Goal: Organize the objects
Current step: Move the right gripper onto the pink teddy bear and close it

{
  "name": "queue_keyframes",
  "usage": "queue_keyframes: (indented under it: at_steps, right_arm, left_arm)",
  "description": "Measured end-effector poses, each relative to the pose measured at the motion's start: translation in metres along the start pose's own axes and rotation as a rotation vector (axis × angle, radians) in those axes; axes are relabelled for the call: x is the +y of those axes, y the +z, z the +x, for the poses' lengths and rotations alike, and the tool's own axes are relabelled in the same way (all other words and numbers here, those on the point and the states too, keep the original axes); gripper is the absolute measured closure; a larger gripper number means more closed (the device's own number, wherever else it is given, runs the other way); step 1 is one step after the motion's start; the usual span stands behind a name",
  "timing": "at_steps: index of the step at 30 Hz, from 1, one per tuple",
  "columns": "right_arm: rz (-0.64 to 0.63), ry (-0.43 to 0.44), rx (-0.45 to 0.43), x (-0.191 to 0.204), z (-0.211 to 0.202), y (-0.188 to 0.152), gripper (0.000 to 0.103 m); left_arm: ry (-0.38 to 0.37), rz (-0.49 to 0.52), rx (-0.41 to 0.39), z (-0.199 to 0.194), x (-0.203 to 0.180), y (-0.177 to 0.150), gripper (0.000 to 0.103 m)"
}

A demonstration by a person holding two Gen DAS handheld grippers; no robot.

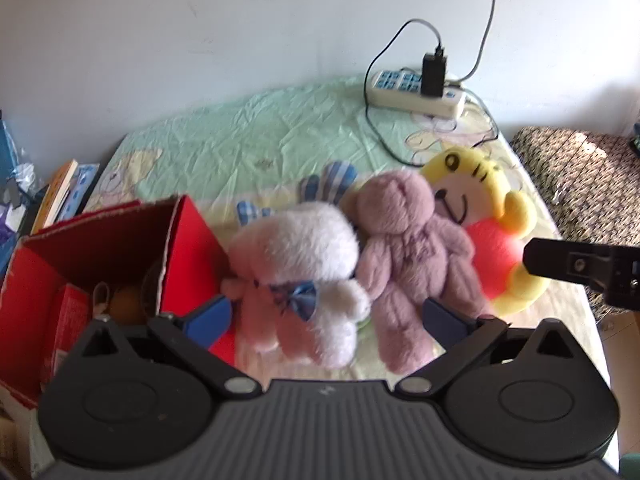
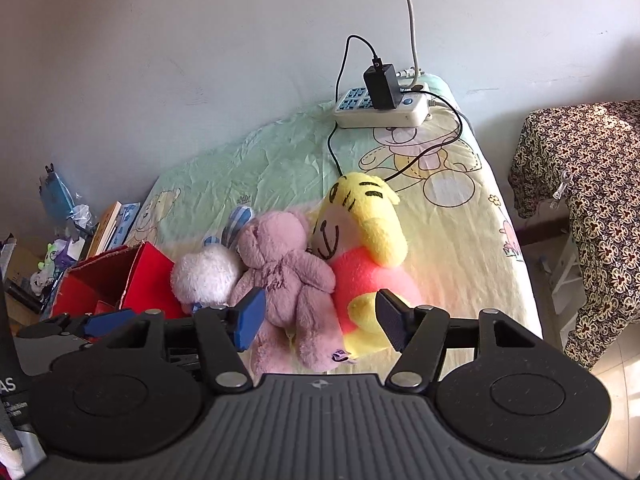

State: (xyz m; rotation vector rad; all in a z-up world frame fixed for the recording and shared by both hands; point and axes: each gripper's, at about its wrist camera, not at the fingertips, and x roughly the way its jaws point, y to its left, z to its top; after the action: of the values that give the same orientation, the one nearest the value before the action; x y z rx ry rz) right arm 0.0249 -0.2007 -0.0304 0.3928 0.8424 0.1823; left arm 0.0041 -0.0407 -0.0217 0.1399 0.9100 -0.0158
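Note:
Three plush toys lie side by side on the bed sheet (image 1: 240, 136): a white bunny with a blue bow (image 1: 296, 256), a purple bear (image 1: 408, 240) and a yellow tiger in red (image 1: 480, 216). My left gripper (image 1: 328, 316) is open wide, its blue pads either side of the bunny's body and the bear's leg, pressing on neither. My right gripper (image 2: 322, 320) is open over the purple bear's (image 2: 288, 264) legs and the yellow tiger's (image 2: 360, 240) foot. One right finger (image 1: 560, 266) reaches in beside the tiger. An open red box (image 1: 120, 248) stands left of the bunny with a few items inside.
A white power strip (image 2: 380, 110) with a black adapter and cables sits at the bed's far end by the wall. Books (image 2: 110, 228) and clutter stand left of the red box (image 2: 120, 280). Furniture under a patterned cloth (image 2: 592, 184) stands right of the bed.

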Motion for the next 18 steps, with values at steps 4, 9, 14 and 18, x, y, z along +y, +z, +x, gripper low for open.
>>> queue_keyframes:
  at_steps: [4, 9, 14, 18]
  right_arm:
    - [0.036, 0.024, -0.014, -0.015, 0.002, 0.006, 0.039]
    - [0.062, 0.018, -0.033, -0.041, 0.013, 0.012, 0.041]
    - [0.135, 0.163, -0.003, -0.057, 0.020, 0.016, 0.049]
    - [0.107, 0.314, 0.038, -0.047, 0.032, 0.016, 0.049]
  left_arm:
    - [-0.086, 0.029, -0.052, -0.008, -0.010, 0.006, 0.000]
    - [-0.265, 0.068, -0.067, -0.006, -0.027, 0.009, 0.000]
    - [-0.265, 0.038, -0.058, 0.011, -0.027, -0.002, 0.000]
    - [-0.286, 0.054, -0.044, 0.022, -0.026, -0.017, 0.001]
